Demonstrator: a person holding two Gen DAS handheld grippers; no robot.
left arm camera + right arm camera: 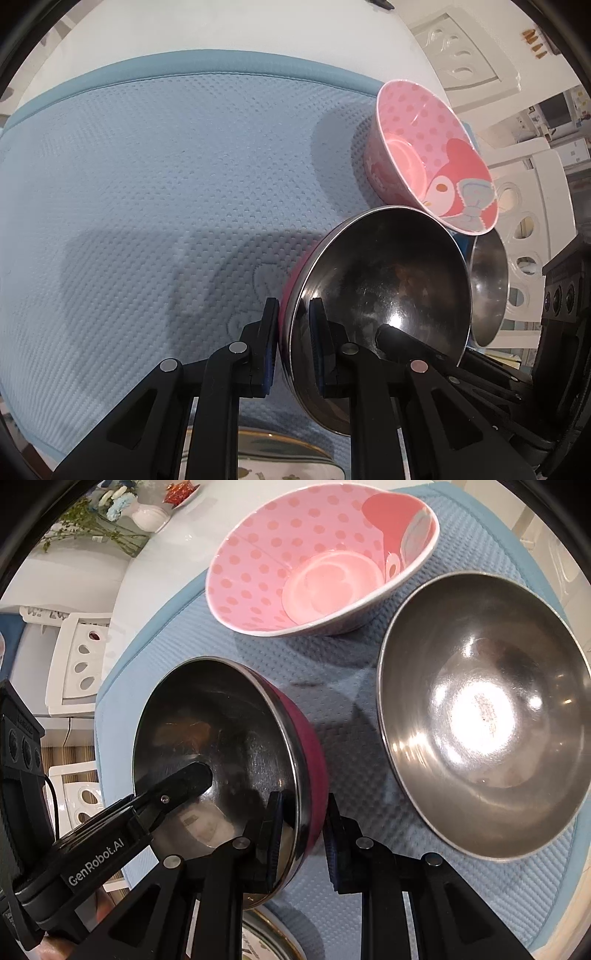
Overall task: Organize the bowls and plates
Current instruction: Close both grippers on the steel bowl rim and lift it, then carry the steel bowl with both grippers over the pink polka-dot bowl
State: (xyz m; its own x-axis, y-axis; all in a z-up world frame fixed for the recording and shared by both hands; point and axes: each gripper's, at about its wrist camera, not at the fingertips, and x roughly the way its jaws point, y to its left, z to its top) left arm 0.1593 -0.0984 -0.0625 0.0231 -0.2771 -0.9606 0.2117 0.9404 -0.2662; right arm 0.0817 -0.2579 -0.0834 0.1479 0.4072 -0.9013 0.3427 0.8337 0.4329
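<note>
A steel bowl with a magenta outside (388,266) (221,731) hangs tilted over the blue mat (166,184). My left gripper (293,306) is shut on its rim, one finger inside and one outside. My right gripper (303,801) is shut on another part of the same rim. Each view shows the other gripper's black finger (399,343) (184,779) inside the bowl. A pink polka-dot bowl (424,147) (314,572) stands on the mat beyond it. A plain steel bowl (480,716) (487,288) sits on the mat beside it.
A gold-rimmed plate (277,458) (266,941) shows under the grippers at the mat's near edge. White chairs (77,661) stand past the table's side. A white vase of flowers (147,515) is at the far end of the white table.
</note>
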